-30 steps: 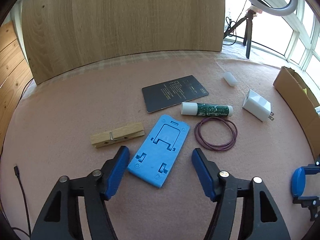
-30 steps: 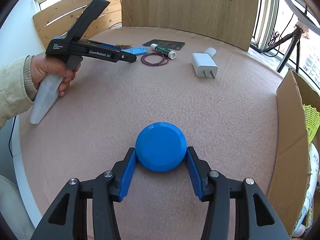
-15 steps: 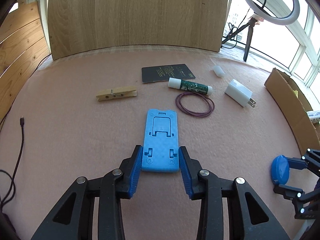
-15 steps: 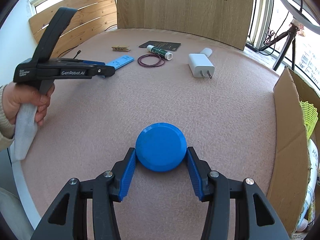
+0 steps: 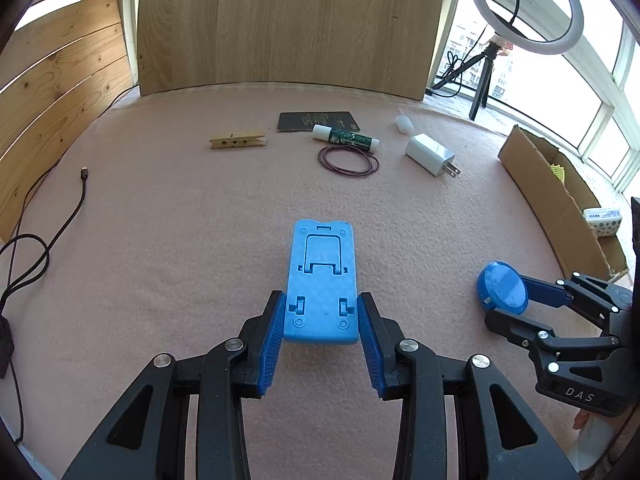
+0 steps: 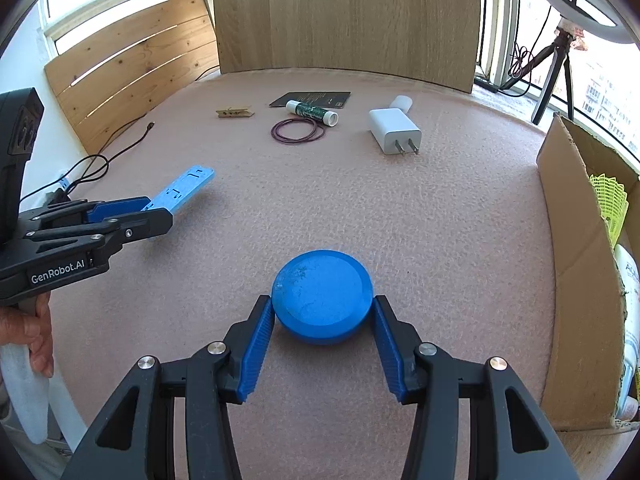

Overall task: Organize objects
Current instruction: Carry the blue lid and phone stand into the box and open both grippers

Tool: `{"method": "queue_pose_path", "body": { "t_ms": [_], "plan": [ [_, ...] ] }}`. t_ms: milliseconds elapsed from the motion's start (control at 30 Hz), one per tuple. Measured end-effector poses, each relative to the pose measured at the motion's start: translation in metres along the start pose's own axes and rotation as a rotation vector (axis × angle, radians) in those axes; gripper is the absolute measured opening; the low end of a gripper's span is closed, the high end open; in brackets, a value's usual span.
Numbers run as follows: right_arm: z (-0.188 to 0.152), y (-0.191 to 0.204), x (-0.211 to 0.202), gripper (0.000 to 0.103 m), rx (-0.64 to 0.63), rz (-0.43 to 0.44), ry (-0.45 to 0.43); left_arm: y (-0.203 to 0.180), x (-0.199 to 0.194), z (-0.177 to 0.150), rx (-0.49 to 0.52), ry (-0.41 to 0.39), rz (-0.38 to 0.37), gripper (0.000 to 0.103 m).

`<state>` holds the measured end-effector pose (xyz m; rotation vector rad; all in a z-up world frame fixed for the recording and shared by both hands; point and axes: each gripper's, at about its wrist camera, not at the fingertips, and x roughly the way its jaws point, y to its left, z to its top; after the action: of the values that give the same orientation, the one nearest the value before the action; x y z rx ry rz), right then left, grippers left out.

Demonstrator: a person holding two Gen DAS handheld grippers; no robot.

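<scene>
Both your grippers grip: left gripper (image 5: 320, 332) clamps the blue phone stand (image 5: 322, 284), which only the right view shows lifted off the pink mat (image 6: 360, 200), right gripper (image 6: 322, 330) pinches the blue disc (image 6: 322, 296).

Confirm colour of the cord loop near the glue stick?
Dark purple-maroon cord loop, beside the glue stick; clearest in the left wrist view.

blue disc (image 6: 322, 295) between right fingers (image 6: 256, 340)
</scene>
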<state>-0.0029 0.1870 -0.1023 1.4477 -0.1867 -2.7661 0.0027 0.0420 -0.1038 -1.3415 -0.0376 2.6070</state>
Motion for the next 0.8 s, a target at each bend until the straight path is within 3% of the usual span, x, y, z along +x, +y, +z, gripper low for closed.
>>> {"method": "queue_pose_path", "body": {
  "t_ms": [167,800],
  "plan": [
    [-0.001,0.004,-0.005,0.045,0.003,0.005,-0.013,-0.006,-0.019,0.005,-0.021,-0.032,0.022,0.039],
    [0.031,0.01,-0.056,0.045,-0.007,0.005,-0.163,-0.031,-0.071,0.029,0.009,-0.139,-0.018,0.039]
  ]
}}
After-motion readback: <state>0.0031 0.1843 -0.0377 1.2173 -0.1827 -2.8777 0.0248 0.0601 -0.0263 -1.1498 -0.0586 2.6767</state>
